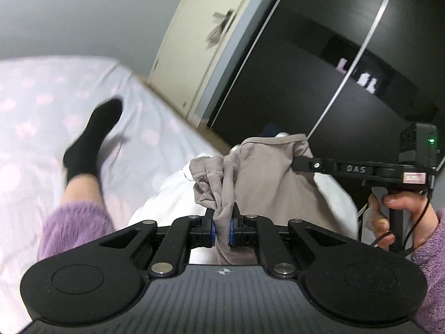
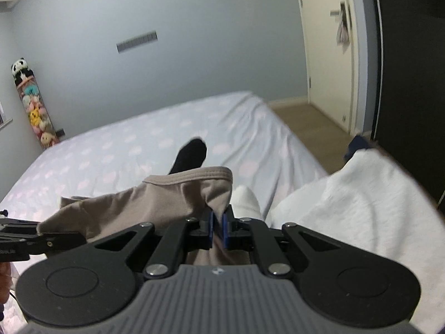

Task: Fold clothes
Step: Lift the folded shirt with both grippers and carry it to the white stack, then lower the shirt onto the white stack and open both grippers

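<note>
Left claw [image 1: 221,222] and right claw [image 2: 218,229] each clamp taupe garment [image 1: 264,172], stretched between them.

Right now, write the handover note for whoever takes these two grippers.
Left gripper: shut on a bunched edge of the taupe garment.
Right gripper: shut on another edge of the same garment, near its hemmed opening.
The garment hangs lifted between both grippers above the bed, still crumpled. A white cloth lies beneath and to the right. The person's leg in a black sock rests on the bed.
Done: garment picked up. Left: spread it flat, then fold; no fold shows yet.
</note>
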### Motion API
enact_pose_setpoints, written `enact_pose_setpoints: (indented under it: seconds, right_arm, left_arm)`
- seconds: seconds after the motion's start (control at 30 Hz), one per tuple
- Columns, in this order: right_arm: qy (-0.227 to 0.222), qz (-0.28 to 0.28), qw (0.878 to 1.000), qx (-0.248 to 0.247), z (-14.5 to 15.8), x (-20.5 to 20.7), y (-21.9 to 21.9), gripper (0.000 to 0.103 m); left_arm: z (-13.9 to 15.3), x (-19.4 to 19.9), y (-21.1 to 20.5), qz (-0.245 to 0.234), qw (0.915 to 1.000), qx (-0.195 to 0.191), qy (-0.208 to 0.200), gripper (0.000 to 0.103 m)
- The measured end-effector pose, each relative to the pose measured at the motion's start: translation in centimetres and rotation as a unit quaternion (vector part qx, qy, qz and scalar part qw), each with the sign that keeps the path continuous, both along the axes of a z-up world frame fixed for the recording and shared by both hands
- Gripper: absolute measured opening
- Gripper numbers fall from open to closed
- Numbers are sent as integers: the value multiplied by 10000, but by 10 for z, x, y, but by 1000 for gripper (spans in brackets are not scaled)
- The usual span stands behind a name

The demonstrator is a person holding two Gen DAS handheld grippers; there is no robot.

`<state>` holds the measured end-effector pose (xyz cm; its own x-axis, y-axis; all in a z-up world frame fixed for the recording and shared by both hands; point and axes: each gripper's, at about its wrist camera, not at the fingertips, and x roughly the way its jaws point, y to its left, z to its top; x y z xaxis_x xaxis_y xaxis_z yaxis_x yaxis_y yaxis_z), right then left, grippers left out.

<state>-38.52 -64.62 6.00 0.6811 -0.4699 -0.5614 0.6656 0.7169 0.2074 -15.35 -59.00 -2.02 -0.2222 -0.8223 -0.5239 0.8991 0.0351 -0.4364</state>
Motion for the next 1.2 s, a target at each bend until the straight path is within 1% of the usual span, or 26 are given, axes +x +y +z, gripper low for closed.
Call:
enact_pose_setpoints:
  seconds: [0.13,0.2,0.3,0.4,0.5,0.6,0.63,0.7,0.73,0.8,0.83,0.87,1.0,1.1,1.13,1.17,1.2]
  right_arm:
    - [209,26,9994,258,-33,15,-15,8]
    - [241,1,9990,386,-48,18,-24,9]
    - [119,-61,9984,549,-66,18,-40,8]
    - [9,-141,9976,673,-77,16,-48,8]
    - [0,-203,9973,709,-84,18,-51,8]
    - [91,-203,9976,662,-76,21,-46,8]
    - [103,-201,9976,649,-72,21,-45,8]
    - [68,-249,9978,610,-65,17,-42,9]
    - [42,-280,9979,589,-61,14,-40,10]
    - [162,-425,9982,394,-53,10,-34,19]
    - [235,-528,9979,286,-48,7,-31,28]
    - [298,-647,9973,188,-43,4,-29,34]
    - [238,-929,9954,-2,-21,-16,-13,33]
    - [177,-1055,9942,-118,-4,-32,5,34]
    - [161,-1088,9938,-144,2,-37,13,34]
    - [156,-1126,9934,-183,8,-41,21,39]
    - [160,-1168,9928,-232,14,-45,31,42]
  left_arm:
    - [-29,16,-13,92,9988,390,270,7]
    - [-43,20,-20,63,9983,465,343,7]
    - [-48,19,-20,-10,9981,487,387,7]
    - [-49,18,-18,-61,9977,530,428,7]
    - [-49,17,-19,-68,9974,570,441,7]
    - [-44,19,-14,-50,9974,520,502,9]
    - [-41,20,-11,-26,9974,497,518,13]
    - [-35,23,-8,75,9979,480,430,18]
    - [-32,25,-6,128,9981,471,374,18]
    - [-25,27,-1,262,9984,457,221,18]
    - [-21,28,2,321,9983,446,173,18]
    - [-17,28,5,380,9983,434,126,18]
    - [1,27,21,537,9982,277,16,18]
    - [19,15,32,521,9982,146,-241,18]
    - [26,10,36,502,9981,109,-349,19]
    - [32,4,39,480,9978,70,-462,19]
    - [38,-3,44,451,9972,12,-595,22]
